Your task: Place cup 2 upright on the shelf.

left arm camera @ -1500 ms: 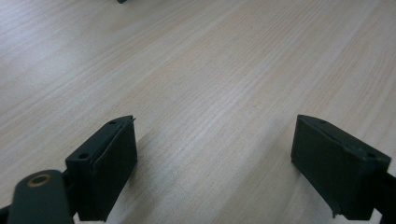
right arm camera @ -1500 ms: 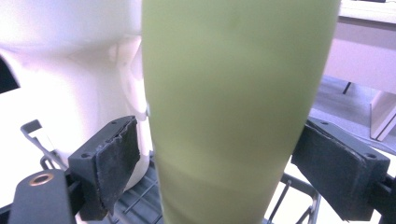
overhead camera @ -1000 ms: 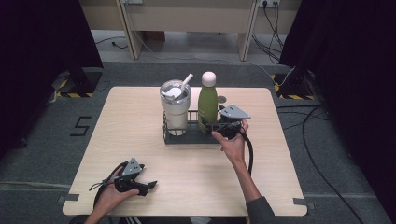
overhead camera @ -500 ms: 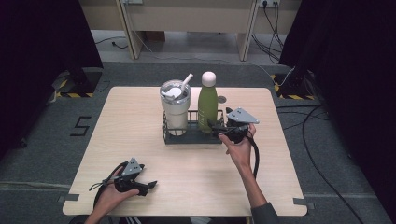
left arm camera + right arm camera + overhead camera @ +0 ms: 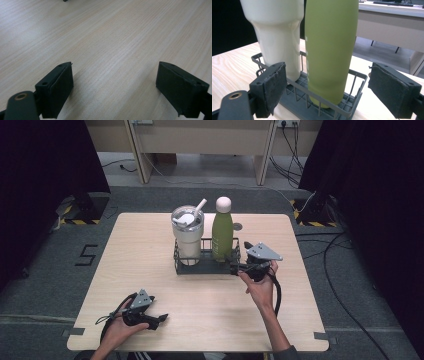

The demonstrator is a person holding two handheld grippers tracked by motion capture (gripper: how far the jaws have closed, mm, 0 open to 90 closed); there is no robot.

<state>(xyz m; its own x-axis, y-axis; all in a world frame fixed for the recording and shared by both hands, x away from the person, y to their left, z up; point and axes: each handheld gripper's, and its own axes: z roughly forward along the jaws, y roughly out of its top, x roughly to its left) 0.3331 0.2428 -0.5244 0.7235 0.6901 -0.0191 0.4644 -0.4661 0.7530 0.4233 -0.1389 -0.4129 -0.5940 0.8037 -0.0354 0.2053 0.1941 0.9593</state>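
Rack (image 5: 206,266), one bottle (image 5: 222,234), one tumbler (image 5: 188,236)

A wire rack (image 5: 206,265) stands on the desk (image 5: 150,260), slightly behind its centre. In the rack, a tumbler (image 5: 187,236) occupies the left end and a bottle (image 5: 222,231) the right end, upright and side by side; a straw (image 5: 200,205) rises from the tumbler's lid. The right gripper (image 5: 235,268) lies just beside the rack's right end, jaws toward it and open. The left gripper (image 5: 159,321) rests on the desk near the front edge, left of centre, well apart from the rack, jaws open.
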